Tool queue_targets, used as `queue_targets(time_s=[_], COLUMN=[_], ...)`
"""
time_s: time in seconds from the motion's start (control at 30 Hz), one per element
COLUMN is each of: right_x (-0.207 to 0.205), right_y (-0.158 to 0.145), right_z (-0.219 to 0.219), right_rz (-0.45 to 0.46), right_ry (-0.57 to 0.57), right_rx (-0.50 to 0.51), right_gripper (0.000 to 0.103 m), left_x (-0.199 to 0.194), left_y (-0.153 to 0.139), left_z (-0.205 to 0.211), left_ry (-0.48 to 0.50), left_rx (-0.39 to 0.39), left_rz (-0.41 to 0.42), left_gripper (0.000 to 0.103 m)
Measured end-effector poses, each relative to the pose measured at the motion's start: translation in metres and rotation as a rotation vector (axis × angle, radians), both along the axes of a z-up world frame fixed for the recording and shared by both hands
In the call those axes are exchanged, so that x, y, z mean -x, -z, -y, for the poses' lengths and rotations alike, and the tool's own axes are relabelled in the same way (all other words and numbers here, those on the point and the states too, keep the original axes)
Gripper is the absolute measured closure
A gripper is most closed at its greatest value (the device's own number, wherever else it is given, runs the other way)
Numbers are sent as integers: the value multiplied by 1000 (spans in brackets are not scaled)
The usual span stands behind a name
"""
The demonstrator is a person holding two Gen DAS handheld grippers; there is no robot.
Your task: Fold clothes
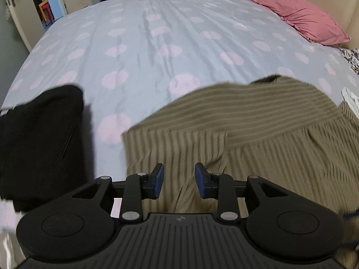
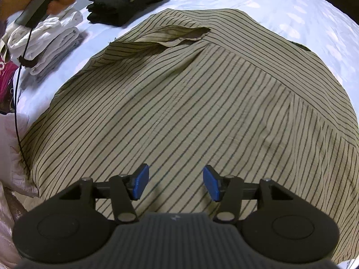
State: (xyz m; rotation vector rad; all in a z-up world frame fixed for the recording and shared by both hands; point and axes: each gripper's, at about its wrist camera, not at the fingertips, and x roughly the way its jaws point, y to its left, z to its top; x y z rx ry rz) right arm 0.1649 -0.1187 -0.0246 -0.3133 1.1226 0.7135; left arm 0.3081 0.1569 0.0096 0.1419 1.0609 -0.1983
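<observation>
Shirt (image 2: 190, 103) lies flat, collar (image 2: 179, 33) pointing away.

Two handheld grippers, the left gripper (image 1: 179, 180) and the right gripper (image 2: 175, 182), each have a ribbed grey body, black linkage arms with silver rivets, round black side discs and blue finger pads (image 2: 141, 181).

Bedspread (image 1: 157, 33) beyond striped shirt (image 2: 190, 112) open; folded piles (image 2: 51, 42) crowd left.

text: none legible | labels: none | brands: none readable | numbers: 0 | signs: none
</observation>
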Motion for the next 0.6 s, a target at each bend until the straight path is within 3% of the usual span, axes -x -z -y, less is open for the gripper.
queue_targets(time_s=[0.13, 0.33, 0.4, 0.47, 0.53, 0.6], right_x=[4, 12, 14, 14, 14, 14], right_y=[1, 5, 4, 3, 1, -1], right_z=[-6, -9, -8, -7, -5, -3], right_rz=[3, 0, -1, -2, 0, 1], right_ry=[-12, -31, -32, -30, -23, -18], right_rx=[6, 17, 20, 24, 24, 22], right_gripper=[45, 45, 45, 45, 45, 45], left_x=[39, 83, 93, 100, 105, 109], left_y=[12, 54, 64, 70, 73, 72], left_z=[-18, -28, -26, -19, -11, -6], left_ry=[7, -1, 6, 36, 65, 107], left_rx=[-9, -14, -30, -69, -97, -66], left_rz=[7, -39, -4, 63, 115, 129], left_gripper=[57, 55, 65, 84, 87, 89])
